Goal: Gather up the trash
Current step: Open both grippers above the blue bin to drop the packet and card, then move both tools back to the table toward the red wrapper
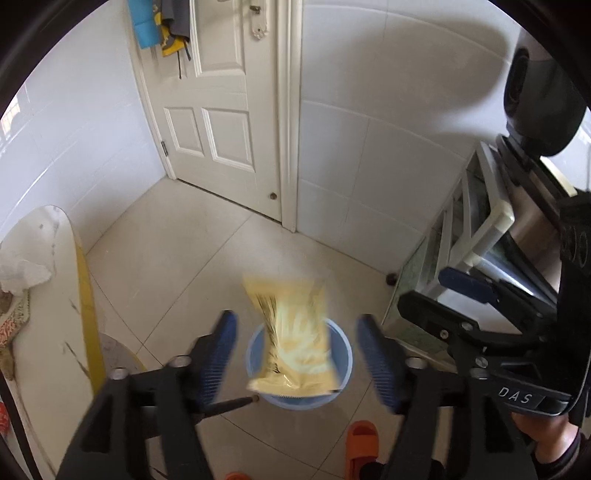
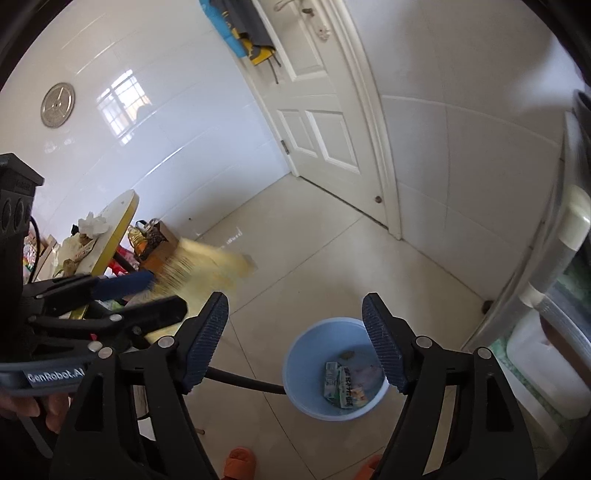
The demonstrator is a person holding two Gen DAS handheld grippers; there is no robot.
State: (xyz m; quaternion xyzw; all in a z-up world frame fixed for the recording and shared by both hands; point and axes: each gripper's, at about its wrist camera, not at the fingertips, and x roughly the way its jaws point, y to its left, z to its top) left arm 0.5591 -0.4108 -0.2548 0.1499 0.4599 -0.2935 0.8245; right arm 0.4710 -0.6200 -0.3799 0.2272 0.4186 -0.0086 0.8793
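Glossy white wall tiles (image 2: pixel 166 122) line the room and mirror a barred window (image 2: pixel 122 105), so daylight falls softly on the pale floor tiles (image 1: pixel 207 236); a round metal plate (image 2: pixel 57 105) hangs high on the left wall. A white panelled door (image 1: pixel 218 110) stands at the far end, with blue, yellow and grey cloths (image 1: pixel 162 27) hung beside it; a yellow-edged marble counter (image 1: pixel 48 280) fills the near left, a white-framed cabinet (image 1: pixel 465 236) the right.

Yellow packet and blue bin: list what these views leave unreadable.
- Yellow packet: motion-blurred in both wrist views; its print is unreadable.
- Blue bin: left wrist view, packet covers its inside; right wrist view, a finger hides part.
- Cartons in the bin: lettering too small.
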